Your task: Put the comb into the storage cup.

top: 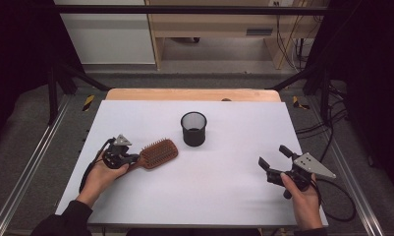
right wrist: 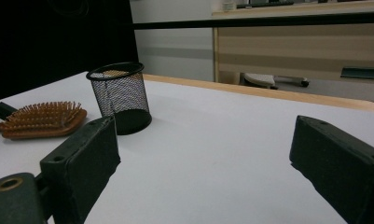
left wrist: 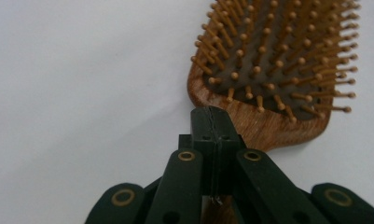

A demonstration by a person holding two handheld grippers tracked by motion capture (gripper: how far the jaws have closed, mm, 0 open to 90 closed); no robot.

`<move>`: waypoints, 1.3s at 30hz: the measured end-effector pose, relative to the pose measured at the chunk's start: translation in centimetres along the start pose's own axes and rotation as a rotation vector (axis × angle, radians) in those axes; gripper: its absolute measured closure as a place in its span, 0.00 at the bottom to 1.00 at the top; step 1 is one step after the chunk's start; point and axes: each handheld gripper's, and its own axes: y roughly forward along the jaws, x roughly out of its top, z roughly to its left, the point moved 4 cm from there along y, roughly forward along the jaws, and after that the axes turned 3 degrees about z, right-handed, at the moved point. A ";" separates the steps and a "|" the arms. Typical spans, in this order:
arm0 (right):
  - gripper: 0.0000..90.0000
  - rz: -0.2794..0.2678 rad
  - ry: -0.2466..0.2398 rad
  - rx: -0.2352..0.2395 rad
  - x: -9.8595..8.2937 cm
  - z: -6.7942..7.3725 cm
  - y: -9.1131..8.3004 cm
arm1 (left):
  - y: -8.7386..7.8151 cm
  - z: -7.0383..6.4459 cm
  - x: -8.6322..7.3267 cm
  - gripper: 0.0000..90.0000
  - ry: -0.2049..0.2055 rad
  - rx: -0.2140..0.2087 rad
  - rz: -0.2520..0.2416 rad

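The white table point(top: 224, 167) was seen from above, with a black mesh cup point(top: 193, 128) standing upright just above its centre. The wooden hairbrush point(top: 157, 153) lay flat, bristles up, at about eight o'clock from the cup and near it, though apart from it. The brush's long axis was seen to run from roughly eight o'clock to two o'clock in the high view, the paddle head pointing toward two o'clock, in the cup's general direction, and the handle toward the person's left hand.

The left gripper point(top: 132, 158) was held at the handle end. In the left gripper view its jaws were pressed together with no visible gap, and a sliver of wood beneath them suggested the handle had been pinched, low and near its junction with the head point(left wrist: 264, 126). The right gripper point(top: 272, 156) was kept at four o'clock on the table, well apart from the brush, its jaws spread wide and nothing between them.

A slip was judged the main risk: with so thin a hold on a tapered handle, the heavy head could be swung downward on lifting, and the light cup could be tipped if struck.
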 end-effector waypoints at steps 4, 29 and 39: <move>0.09 -0.004 -0.001 0.005 0.1 0.0 0.0 | -0.2 -0.4 -0.2 1.00 0.002 -0.004 0.012; 0.09 -0.016 0.011 0.013 0.3 0.0 -0.3 | -2.1 -1.9 -0.1 1.00 -0.007 -0.004 0.020; 0.09 -0.014 0.012 0.015 0.2 0.0 -0.2 | -3.6 -3.5 0.7 0.64 -0.012 0.019 0.073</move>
